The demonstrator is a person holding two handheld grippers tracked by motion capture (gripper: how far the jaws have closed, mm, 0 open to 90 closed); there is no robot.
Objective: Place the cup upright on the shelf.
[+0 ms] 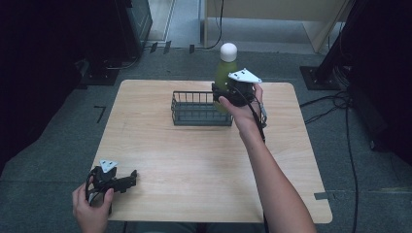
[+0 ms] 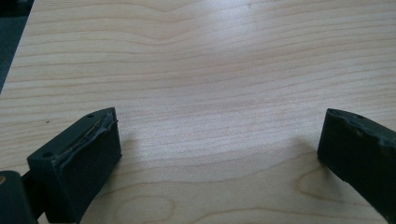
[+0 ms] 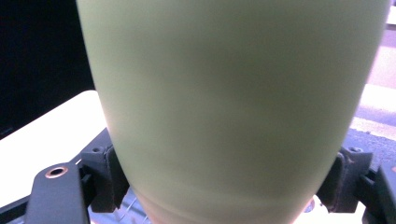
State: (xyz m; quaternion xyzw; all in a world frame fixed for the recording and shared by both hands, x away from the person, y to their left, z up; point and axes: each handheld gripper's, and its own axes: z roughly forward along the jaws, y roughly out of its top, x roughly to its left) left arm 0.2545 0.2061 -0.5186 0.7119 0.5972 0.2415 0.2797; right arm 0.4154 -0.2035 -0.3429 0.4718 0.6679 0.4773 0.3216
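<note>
A pale green bottle (image 1: 227, 69) with a white cap stands upright in my right gripper (image 1: 232, 93), which is shut on its lower body. It hangs over the right end of a dark wire basket (image 1: 194, 108) at the far middle of the table. From the right gripper view the green bottle (image 3: 233, 102) is pressed between the two black pads (image 3: 107, 175). My left gripper (image 1: 127, 179) rests near the table's front left corner, held by a hand. Its jaws stand wide open over bare wood (image 2: 219, 130) with nothing between them.
The light wooden table (image 1: 194, 165) has free room across its middle and front. Cables and dark equipment stands lie on the grey floor to the right (image 1: 335, 102) and far left (image 1: 107, 68). A pale cabinet (image 1: 272, 14) stands behind the table.
</note>
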